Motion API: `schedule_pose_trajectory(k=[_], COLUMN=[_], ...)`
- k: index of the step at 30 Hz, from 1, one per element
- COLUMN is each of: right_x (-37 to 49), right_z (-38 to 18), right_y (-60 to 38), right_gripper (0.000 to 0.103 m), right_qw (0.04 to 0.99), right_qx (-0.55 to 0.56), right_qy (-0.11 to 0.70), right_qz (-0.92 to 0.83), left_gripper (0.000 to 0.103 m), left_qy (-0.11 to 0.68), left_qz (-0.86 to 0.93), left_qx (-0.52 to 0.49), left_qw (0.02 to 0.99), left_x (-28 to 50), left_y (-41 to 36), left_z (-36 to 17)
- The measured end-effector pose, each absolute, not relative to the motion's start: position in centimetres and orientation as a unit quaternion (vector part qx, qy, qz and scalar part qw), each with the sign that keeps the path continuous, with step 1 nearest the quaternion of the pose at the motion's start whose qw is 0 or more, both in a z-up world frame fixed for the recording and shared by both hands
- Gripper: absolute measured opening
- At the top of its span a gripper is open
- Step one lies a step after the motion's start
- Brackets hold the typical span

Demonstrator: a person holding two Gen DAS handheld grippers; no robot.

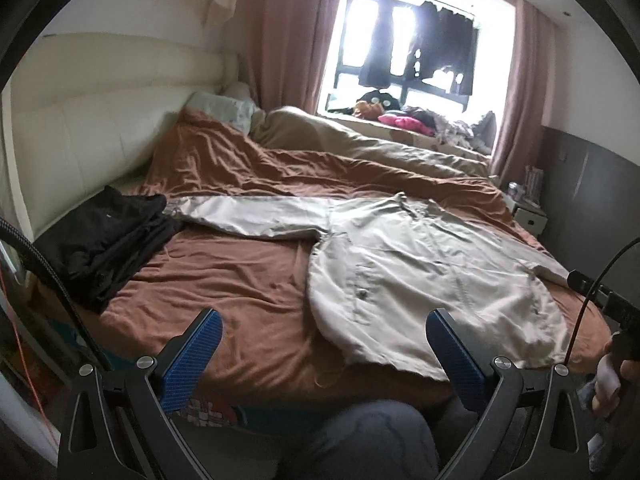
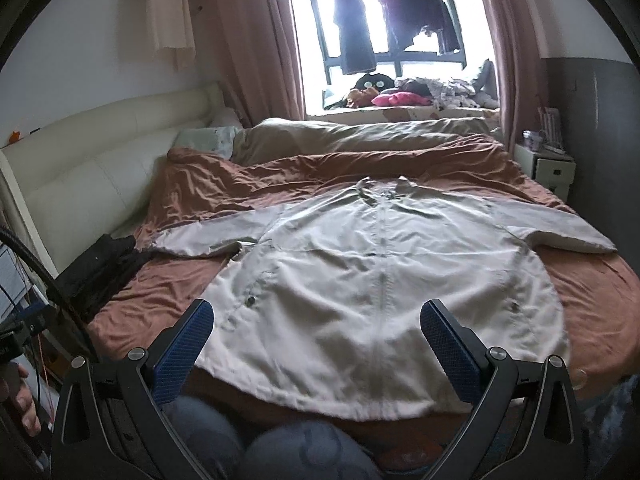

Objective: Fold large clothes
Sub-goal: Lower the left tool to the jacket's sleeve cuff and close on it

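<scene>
A large beige jacket (image 2: 376,272) lies spread flat on the brown bedsheet (image 2: 180,292), collar away from me, both sleeves stretched out sideways. In the left wrist view the jacket (image 1: 420,264) lies to the right, its left sleeve (image 1: 256,216) reaching toward a black pile. My left gripper (image 1: 324,328) is open and empty, held above the bed's near edge by the jacket's hem. My right gripper (image 2: 316,316) is open and empty, above the hem's middle.
A pile of folded black clothes (image 1: 108,236) sits at the left of the bed by the cream headboard (image 1: 80,136). A rumpled duvet (image 2: 360,136) and pillow (image 2: 208,138) lie at the far side. A nightstand (image 2: 548,168) stands right. My knees (image 2: 280,448) are below.
</scene>
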State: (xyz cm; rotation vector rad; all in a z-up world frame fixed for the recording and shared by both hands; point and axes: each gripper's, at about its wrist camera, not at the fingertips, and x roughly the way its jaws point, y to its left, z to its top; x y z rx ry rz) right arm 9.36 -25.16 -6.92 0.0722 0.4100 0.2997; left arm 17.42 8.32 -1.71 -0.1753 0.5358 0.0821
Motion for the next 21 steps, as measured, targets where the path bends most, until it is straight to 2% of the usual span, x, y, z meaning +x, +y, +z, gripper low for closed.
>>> schedule_pose_trajectory(k=[9,13,15,21], right_x=[18.0,22.1,23.7,29.4], right_z=[-7.1,-7.3,-7.5,-7.8], right_y=[-21.2,-19.5,-19.1,-17.3], right_gripper=[0.103,0.103,0.097,0.089], right_qw=[0.958,0.953,0.949,0.940], right_qx=[0.056,0.072,0.080,0.114], right_qy=[0.230,0.240,0.248,0.268], right_qz=[0.164,0.171,0.176,0.177], left_gripper=[0.101,0.092,0.090,0.087], left_qy=[0.293,0.306,0.316,0.322], left_qz=[0.075,0.090,0.099,0.114], left_qx=[-0.108,-0.122,-0.132,-0.148], left_qw=[0.947,0.940,0.934,0.928], left_x=[23.9,26.9,28.7,33.4], left_y=[13.2,16.0,17.5,20.9], left_z=[-3.3,-4.1,-4.7,-5.3])
